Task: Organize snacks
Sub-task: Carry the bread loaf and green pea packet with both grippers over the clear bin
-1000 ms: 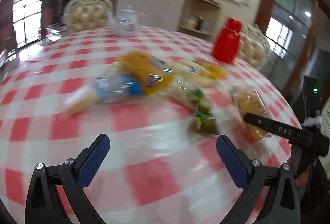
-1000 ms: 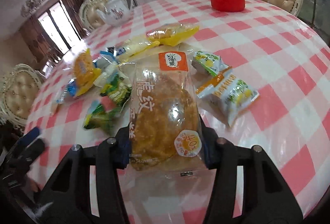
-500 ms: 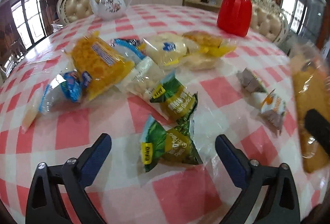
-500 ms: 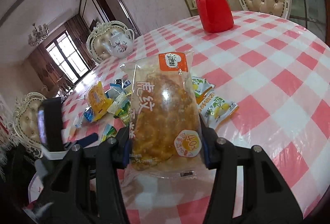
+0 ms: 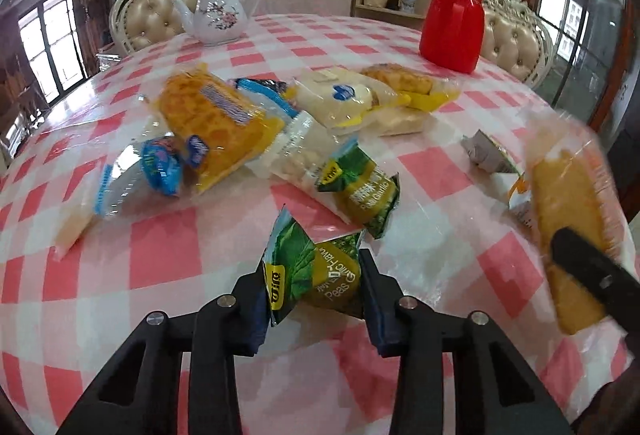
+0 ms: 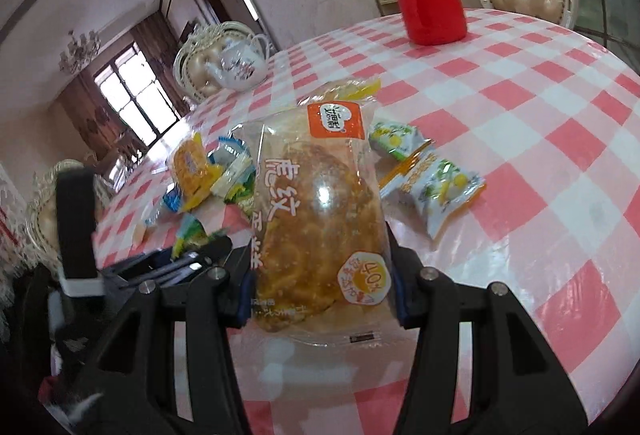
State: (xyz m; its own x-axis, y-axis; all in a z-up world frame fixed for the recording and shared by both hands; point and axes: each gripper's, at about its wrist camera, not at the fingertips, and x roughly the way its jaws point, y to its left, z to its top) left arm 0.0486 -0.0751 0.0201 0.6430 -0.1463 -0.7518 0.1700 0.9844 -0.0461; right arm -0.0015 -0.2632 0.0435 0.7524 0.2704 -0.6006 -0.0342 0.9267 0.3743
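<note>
— Gripping anything on the left side?
— Yes. The left gripper has just been closing, and its pads now press on both sides of a green pea packet. The packet stands crumpled between them, low over the checked tablecloth.
— And the right one?
— The right gripper is clamped on a clear-wrapped bread bun with an orange label at its far end. The bun sticks out forward past the fingers, above the table.
— Where are the other snacks?
— In a loose heap past the left gripper: a second green packet just beyond the held one, a yellow cake packet leaning on blue wrappers, and a pale bun bag touching a yellow-edged pastry bag. Two lemon-print packets lie just right of the held bun.
— Anything else on the table?
— A white floral teapot at the far left edge and a red flask at the far right, both well apart from the heap.
</note>
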